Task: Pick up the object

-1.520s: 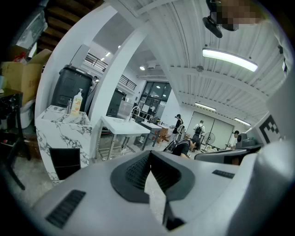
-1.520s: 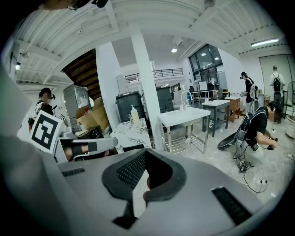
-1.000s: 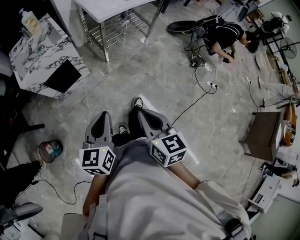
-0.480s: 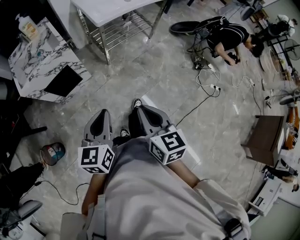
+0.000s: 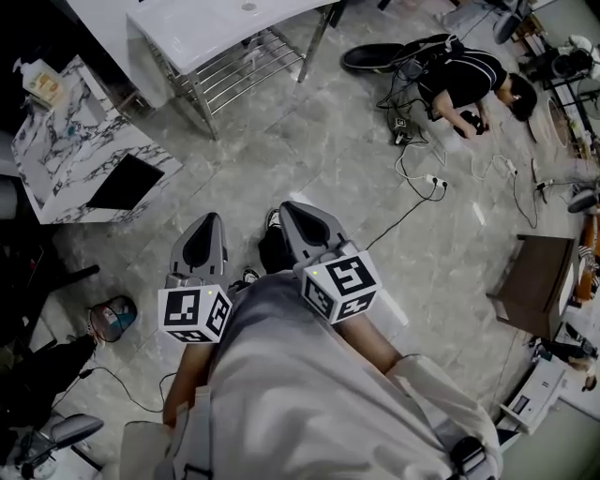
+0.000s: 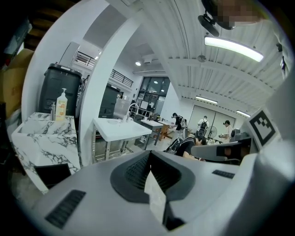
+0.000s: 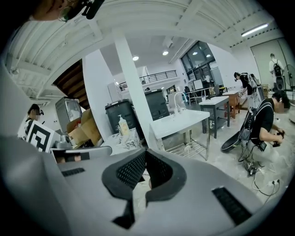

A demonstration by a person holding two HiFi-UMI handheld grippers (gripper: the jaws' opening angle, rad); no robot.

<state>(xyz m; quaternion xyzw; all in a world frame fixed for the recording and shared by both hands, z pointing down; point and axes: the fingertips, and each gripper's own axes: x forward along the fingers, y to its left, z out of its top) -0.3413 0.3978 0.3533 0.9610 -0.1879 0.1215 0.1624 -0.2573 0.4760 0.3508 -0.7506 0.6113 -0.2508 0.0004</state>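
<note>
In the head view the person holds both grippers side by side in front of the torso, high above the grey stone floor (image 5: 309, 141). My left gripper (image 5: 208, 219) is shut with nothing in it. My right gripper (image 5: 285, 206) is also shut and empty. In the left gripper view the left gripper (image 6: 150, 153) has its tips together and points level across the room. In the right gripper view the right gripper (image 7: 145, 151) also has its tips together and points level across the room. A shoe (image 5: 274, 217) shows between the grippers. No object lies near either gripper.
A marble-topped cabinet (image 5: 66, 155) with a pump bottle (image 5: 36, 81) stands at far left. Beside it is a white sink table (image 5: 202, 23) over a wire rack. A person (image 5: 464, 75) crouches among cables (image 5: 417, 173) far right. A brown box (image 5: 534, 281) sits at right and a small round bin (image 5: 112, 317) at left.
The head view has swung slightly, so the floor and furniture have slid in the picture. Both grippers have edged a little forward and stay shut.
</note>
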